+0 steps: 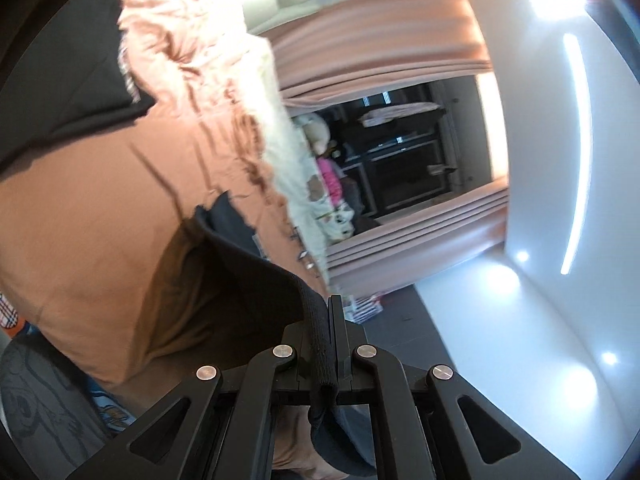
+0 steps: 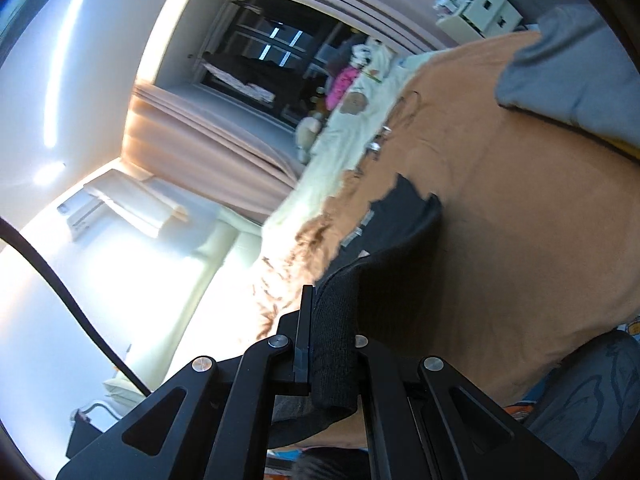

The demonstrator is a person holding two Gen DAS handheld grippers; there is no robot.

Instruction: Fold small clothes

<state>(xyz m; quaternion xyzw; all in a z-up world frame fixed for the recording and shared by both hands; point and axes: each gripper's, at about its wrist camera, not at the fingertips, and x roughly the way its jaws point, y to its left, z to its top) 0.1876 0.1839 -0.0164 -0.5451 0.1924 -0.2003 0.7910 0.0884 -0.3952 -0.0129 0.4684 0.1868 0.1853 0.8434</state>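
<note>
Left wrist view: black ribbed garment [image 1: 256,280] draped over orange bedspread [image 1: 100,220].

A home bedroom is being shown. Ahead of the jaws a bed is being covered by an orange-brown sheet [image 1: 100,220], with a cream blanket [image 1: 288,168] lying along its far edge. Beyond that, soft toys [image 1: 316,130] and a pink item [image 1: 330,178] are being kept in a heap. Peach curtains [image 1: 380,36] are being held apart around a dark window [image 1: 404,152]. A white drawer unit [image 2: 480,8] is being seen beyond the bed, and ceiling strip lighting [image 1: 576,152] is glowing overhead.
</note>
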